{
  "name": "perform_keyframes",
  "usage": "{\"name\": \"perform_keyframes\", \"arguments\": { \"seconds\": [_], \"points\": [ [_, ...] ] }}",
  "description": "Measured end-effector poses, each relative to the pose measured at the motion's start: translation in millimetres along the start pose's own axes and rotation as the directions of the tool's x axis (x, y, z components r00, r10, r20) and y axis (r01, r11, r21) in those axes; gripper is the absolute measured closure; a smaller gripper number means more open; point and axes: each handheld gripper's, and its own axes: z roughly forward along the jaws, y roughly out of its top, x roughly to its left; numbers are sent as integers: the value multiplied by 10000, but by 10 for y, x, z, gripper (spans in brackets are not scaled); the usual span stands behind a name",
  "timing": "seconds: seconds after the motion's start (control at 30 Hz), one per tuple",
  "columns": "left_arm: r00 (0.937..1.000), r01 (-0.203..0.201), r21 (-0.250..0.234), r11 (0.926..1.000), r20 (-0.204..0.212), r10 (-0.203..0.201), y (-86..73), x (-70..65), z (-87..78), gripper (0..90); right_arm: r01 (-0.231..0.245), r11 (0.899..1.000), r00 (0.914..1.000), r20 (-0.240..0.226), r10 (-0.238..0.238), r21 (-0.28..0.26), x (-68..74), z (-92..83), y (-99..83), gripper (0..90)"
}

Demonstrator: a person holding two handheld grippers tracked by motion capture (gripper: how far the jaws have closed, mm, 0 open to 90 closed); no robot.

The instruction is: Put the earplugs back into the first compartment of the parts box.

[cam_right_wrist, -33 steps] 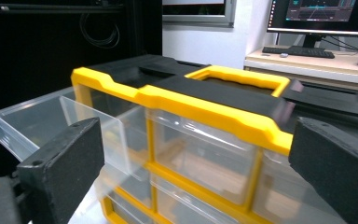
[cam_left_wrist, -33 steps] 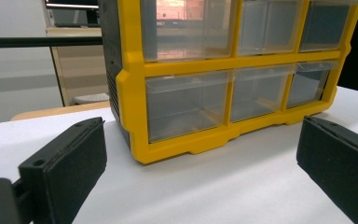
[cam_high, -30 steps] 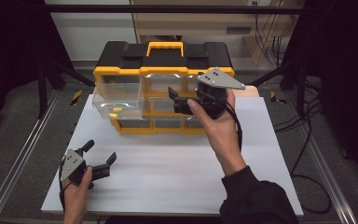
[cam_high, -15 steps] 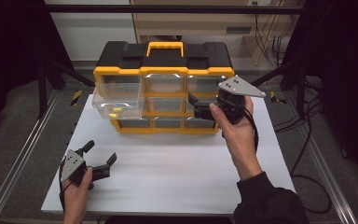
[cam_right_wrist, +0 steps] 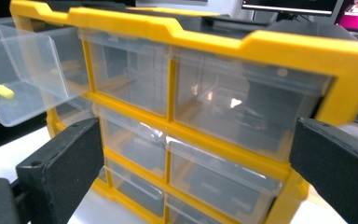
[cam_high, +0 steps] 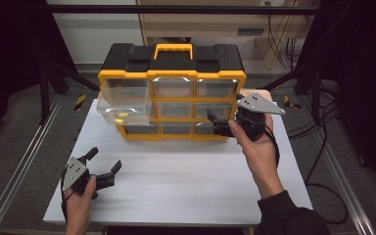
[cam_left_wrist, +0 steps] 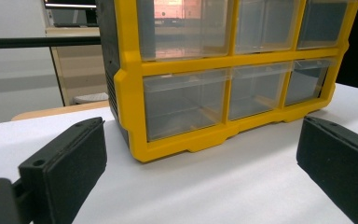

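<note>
High view: yellow drawer organizer (cam_high: 172, 93) on a white desk (cam_high: 176, 191) in a dark room.
Right gripper (cam_high: 220, 123) at the organizer's 4 o'clock, left gripper (cam_high: 103, 166) at 7 o'clock; both jaws spread wide, holding nothing.

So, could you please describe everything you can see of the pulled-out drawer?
The pulled-out drawer is clear plastic, the top-left of the yellow and black organiser. It juts forward from its slot, roughly level, while the other drawers sit flush. Small yellow pieces lie inside. Neither gripper touches it.

Bright overhead light, dark surroundings, glare on clear drawers (cam_right_wrist: 242, 107), slightly soft focus.
</note>
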Motion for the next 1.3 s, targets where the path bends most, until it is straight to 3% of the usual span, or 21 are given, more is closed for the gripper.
{"name": "perform_keyframes", "arguments": {
  "seconds": [0.07, 0.4, 1.3],
  "points": [
    [10000, 14, -16, 10000, -10, -14, -1, 4, 2, 13, 209, 9997, 9996, 192, -211, 89, -19, -12, -36, 34],
    [10000, -18, 50, 10000, 21, 18, -2, -9, 10, 13, -280, 9996, 9989, 379, 279, 2, -203, -132, -209, 35],
    [10000, 8, 84, 10000, 29, -8, -6, -5, 6, 13, -873, 9961, 9936, 714, 881, -141, -363, -441, -750, 35]
  ]
}}
